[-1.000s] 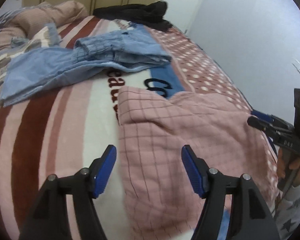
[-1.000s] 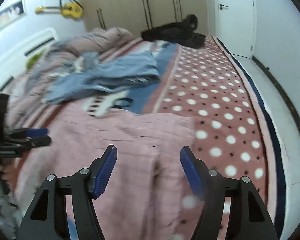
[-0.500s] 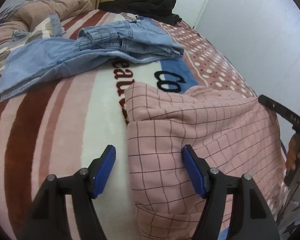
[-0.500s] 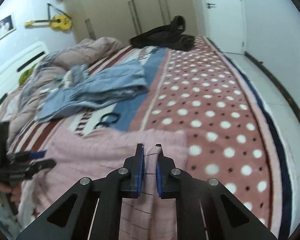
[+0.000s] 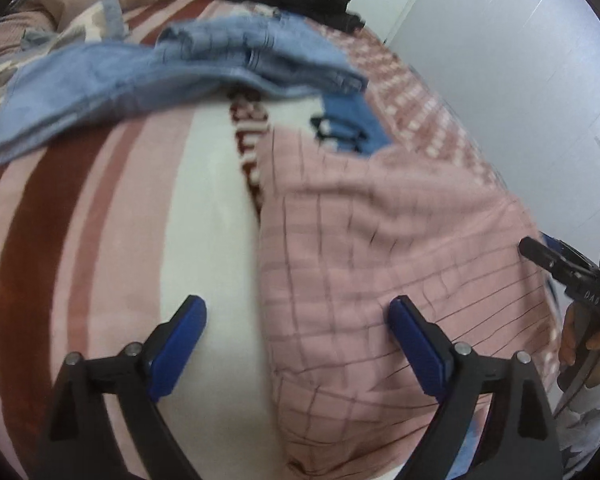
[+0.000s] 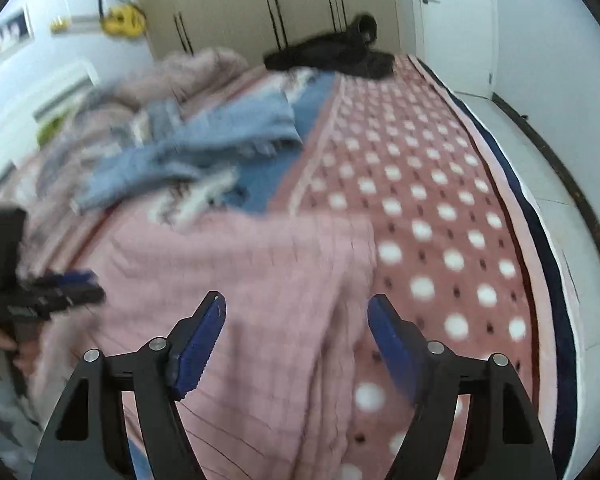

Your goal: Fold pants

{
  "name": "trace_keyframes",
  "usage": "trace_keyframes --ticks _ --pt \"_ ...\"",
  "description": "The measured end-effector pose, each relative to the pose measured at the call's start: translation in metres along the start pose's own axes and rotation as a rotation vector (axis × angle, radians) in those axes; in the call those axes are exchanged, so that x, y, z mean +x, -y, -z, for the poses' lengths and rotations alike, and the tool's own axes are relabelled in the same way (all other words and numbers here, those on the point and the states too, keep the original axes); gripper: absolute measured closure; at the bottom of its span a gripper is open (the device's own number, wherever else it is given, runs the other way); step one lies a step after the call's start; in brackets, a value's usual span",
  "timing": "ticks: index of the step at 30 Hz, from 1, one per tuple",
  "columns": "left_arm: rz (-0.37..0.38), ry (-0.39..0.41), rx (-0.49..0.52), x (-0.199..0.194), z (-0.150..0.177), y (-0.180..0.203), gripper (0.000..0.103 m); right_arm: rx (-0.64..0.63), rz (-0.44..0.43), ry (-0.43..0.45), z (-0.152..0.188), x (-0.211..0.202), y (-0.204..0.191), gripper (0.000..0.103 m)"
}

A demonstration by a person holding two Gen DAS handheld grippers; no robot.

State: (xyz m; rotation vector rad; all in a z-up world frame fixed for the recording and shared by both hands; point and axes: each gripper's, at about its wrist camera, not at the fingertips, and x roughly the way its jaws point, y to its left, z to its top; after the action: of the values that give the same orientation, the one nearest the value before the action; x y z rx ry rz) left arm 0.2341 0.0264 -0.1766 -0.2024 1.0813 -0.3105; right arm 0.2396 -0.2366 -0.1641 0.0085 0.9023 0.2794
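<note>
Pants (image 5: pixel 380 264) edge between left tool (image 5: pixel 296 344) blades, untouched.

White digits reading roughly "046" stand on the black body of the right gripper (image 5: pixel 556 256), seen at the edge of the left wrist view; blur leaves the middle digit uncertain. Large dark-red lettering runs along the white stripe of the blanket (image 5: pixel 204 184), and black letters sit on its blue panel, but motion blur and the pink checked pants (image 5: pixel 380 260) lying over them leave both unreadable. In the right wrist view nothing written can be made out.
</note>
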Motion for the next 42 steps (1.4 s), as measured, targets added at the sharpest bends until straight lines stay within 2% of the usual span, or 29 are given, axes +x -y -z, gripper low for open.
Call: trace_keyframes --ticks 4,7,11,12,15,16,18,20,21,22,29,32,34,36,42 --pt "0.005 0.000 0.001 0.006 0.009 0.003 0.012 0.056 0.019 -0.074 0.031 0.023 0.018 0.032" --pt "0.001 -0.004 0.010 0.006 0.009 0.008 0.012 0.040 0.046 -0.063 0.041 0.026 0.028 0.025" --pt "0.007 -0.011 0.017 0.007 0.010 0.012 0.012 0.079 0.039 -0.064 0.045 0.016 0.035 0.025" --pt "0.015 -0.014 0.021 0.009 0.010 0.014 0.012 0.097 0.015 -0.064 0.045 0.013 0.035 0.025" --pt "0.055 -0.025 0.017 0.014 0.008 0.019 0.013 0.159 -0.166 -0.099 0.043 0.013 0.036 0.024" --pt "0.066 -0.030 0.015 0.016 0.007 0.021 0.014 0.162 -0.200 -0.123 0.044 0.016 0.034 0.023" --pt "0.070 -0.036 0.026 0.019 0.007 0.029 0.022 0.153 -0.200 -0.147 0.046 0.022 0.030 0.022" --pt "0.059 -0.036 0.045 0.019 0.007 0.037 0.027 0.153 -0.216 -0.143 0.048 0.023 0.028 0.031" --pt "0.047 -0.034 0.054 0.019 0.007 0.041 0.029 0.161 -0.239 -0.142 0.049 0.024 0.028 0.044" --pt "0.032 -0.030 0.066 0.019 0.008 0.044 0.033 0.176 -0.265 -0.145 0.050 0.024 0.027 0.048" --pt "-0.007 0.001 0.090 0.014 0.010 0.050 0.055 0.175 -0.260 -0.130 0.051 0.021 0.019 0.055" --pt "-0.023 0.018 0.106 0.009 0.013 0.052 0.067 0.128 -0.225 -0.122 0.052 0.019 0.011 0.062" --pt "-0.037 0.032 0.123 0.006 0.014 0.055 0.076 0.098 -0.208 -0.108 0.054 0.016 0.004 0.073" --pt "-0.047 0.044 0.135 0.003 0.015 0.057 0.081 0.091 -0.203 -0.096 0.054 0.013 0.001 0.079" --pt "-0.085 0.086 0.178 -0.009 0.018 0.068 0.085 0.064 -0.187 -0.042 0.053 -0.003 -0.008 0.086"
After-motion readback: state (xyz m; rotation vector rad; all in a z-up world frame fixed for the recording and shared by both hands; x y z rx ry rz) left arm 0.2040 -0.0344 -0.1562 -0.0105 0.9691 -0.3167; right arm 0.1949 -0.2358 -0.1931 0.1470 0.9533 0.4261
